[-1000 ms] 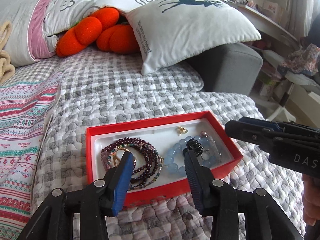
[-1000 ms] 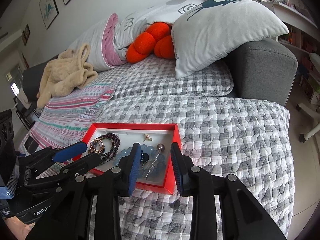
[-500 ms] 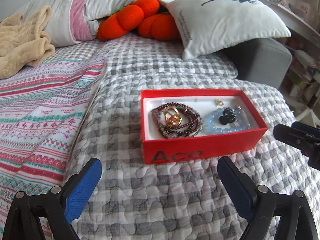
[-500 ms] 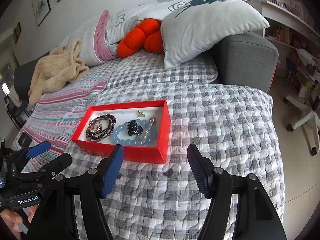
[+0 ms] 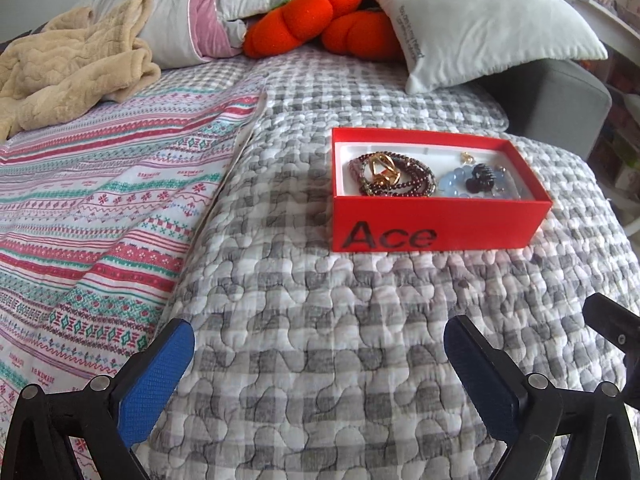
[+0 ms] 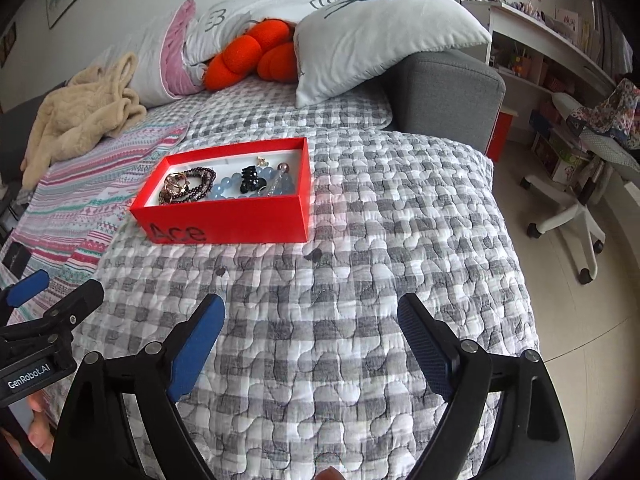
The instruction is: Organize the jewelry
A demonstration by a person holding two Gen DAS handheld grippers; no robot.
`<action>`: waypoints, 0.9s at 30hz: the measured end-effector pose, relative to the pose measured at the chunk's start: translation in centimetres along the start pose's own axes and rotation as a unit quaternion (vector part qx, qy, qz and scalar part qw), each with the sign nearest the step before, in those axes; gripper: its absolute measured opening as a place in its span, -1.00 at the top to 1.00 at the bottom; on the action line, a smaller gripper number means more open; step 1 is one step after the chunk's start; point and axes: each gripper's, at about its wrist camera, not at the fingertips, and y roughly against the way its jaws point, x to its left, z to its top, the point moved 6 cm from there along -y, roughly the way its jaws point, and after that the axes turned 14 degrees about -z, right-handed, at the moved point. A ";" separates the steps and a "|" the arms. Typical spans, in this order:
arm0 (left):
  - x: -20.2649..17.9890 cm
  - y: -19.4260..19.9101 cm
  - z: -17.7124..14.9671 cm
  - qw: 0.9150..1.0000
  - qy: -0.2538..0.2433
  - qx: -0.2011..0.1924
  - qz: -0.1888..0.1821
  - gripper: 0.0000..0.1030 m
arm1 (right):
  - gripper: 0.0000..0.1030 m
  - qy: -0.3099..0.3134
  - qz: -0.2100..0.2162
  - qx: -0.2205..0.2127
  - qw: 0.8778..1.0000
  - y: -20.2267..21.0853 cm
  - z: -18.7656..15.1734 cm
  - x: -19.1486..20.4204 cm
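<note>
A red box (image 5: 440, 222) marked "Ace" sits on the grey checked quilt; it also shows in the right wrist view (image 6: 228, 218). Inside lie a dark red bead bracelet (image 5: 394, 184) with a gold piece on it, a light blue bead bracelet (image 5: 452, 182), a black hair claw (image 5: 480, 176) and a small gold earring (image 5: 466, 157). My left gripper (image 5: 320, 364) is open and empty, well in front of the box. My right gripper (image 6: 312, 336) is open and empty, also well in front of the box.
A striped blanket (image 5: 100, 200) covers the bed's left side, with a beige fleece (image 5: 72, 64) on it. Pillows (image 5: 480, 16) and an orange cushion (image 5: 316, 24) lie behind. A grey sofa arm (image 6: 448, 92) and a white chair base (image 6: 568, 216) stand to the right.
Both grippers have pulled back from the box and opened wide. The black hair claw now lies in the box on the blue bracelet.
</note>
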 end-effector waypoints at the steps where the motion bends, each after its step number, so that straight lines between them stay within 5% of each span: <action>1: -0.1 0.1 -0.2 1.000 -0.001 0.001 -0.001 -0.99 | -0.76 0.004 0.000 -0.001 1.000 0.1 -0.2 0.1; 27: 0.8 -1.0 -1.5 1.000 0.005 0.017 0.006 -0.99 | -0.76 0.007 -0.018 0.015 1.000 -0.9 -0.7 1.1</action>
